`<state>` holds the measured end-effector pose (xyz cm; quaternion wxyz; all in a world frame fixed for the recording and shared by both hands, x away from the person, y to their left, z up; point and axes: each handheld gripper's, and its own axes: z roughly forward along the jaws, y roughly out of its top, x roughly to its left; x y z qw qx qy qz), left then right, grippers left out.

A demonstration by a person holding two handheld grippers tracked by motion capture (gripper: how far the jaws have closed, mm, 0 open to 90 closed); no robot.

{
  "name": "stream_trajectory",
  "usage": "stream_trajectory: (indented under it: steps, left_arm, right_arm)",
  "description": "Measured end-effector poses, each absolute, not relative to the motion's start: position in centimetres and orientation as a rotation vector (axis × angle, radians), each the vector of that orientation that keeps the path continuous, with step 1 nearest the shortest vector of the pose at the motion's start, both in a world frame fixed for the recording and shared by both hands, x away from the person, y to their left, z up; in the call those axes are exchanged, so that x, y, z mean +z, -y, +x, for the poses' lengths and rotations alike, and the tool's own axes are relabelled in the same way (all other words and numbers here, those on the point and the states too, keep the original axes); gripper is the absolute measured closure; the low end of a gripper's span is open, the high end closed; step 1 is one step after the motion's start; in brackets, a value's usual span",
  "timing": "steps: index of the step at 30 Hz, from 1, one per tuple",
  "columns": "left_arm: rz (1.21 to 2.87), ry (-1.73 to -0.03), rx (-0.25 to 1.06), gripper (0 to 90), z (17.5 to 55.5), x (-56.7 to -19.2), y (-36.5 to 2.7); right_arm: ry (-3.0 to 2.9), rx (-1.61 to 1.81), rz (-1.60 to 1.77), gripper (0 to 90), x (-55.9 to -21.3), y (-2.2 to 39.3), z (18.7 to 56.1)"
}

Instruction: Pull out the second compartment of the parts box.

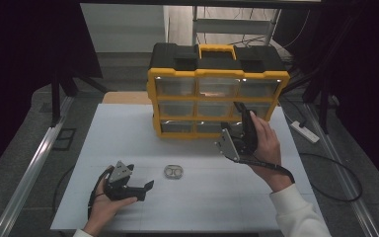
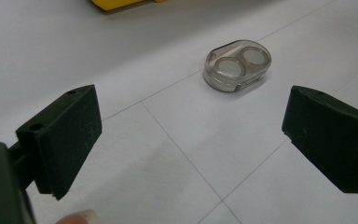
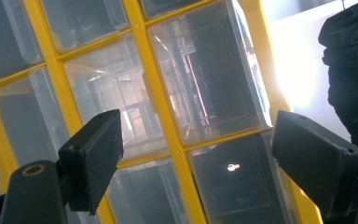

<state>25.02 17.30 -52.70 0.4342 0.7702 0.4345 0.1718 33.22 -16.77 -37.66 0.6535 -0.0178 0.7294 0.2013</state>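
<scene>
1. The small clear case (image 2: 237, 65) lies flat on the white table (image 1: 128, 148), ahead of my left gripper (image 2: 191, 140) and well apart from the yellow organizer (image 1: 217, 94).
2. It is a rounded, glossy plastic oval with two round wells; smooth and low, so I judge it could skid or pop free if I pinch it off-centre.
3. My left jaws stand wide apart, empty, their pads matte black.
4. My right gripper (image 3: 196, 163) faces the organizer's clear drawers (image 3: 205, 70), jaws spread wide, holding nothing.
5. The slick drawer fronts give little purchase; a crooked pull might jam one or shift the whole organizer.
</scene>
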Motion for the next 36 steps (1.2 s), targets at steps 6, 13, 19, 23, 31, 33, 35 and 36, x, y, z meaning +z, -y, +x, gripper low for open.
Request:
stream_trajectory:
  steps: [6, 13, 19, 23, 31, 33, 35, 36]
  left_arm:
    - [1.919, -1.082, 0.431, 5.5, 25.0, -52.7, -17.3]
    - [1.919, -1.082, 0.431, 5.5, 25.0, -52.7, -17.3]
    - [1.918, -1.082, 0.431, 5.5, 25.0, -52.7, -17.3]
    - [1.921, -1.081, 0.430, 5.5, 25.0, -52.7, -17.3]
    - [1.919, -1.082, 0.431, 5.5, 25.0, -52.7, -17.3]
    - [1.919, -1.082, 0.430, 5.5, 25.0, -52.7, -17.4]
    - [1.919, -1.082, 0.430, 5.5, 25.0, -52.7, -17.4]
    - [1.919, -1.081, 0.430, 5.5, 25.0, -52.7, -17.4]
  right_arm:
    - [-1.647, 0.456, -0.033, 16.4, -37.5, 16.7, 33.6]
    - [-1.647, 0.455, -0.025, 16.6, -37.5, 16.6, 34.1]
    - [-1.644, 0.450, -0.018, 16.8, -37.3, 16.4, 34.4]
    - [-1.642, 0.441, -0.024, 16.9, -37.3, 16.4, 34.6]
    - [-1.643, 0.434, -0.027, 17.8, -37.0, 16.1, 35.1]
    - [-1.644, 0.428, -0.032, 18.3, -36.9, 16.0, 35.2]
    - [-1.645, 0.431, -0.031, 18.3, -36.9, 16.0, 35.2]
    - [-1.645, 0.424, -0.033, 18.3, -36.9, 15.9, 35.3]
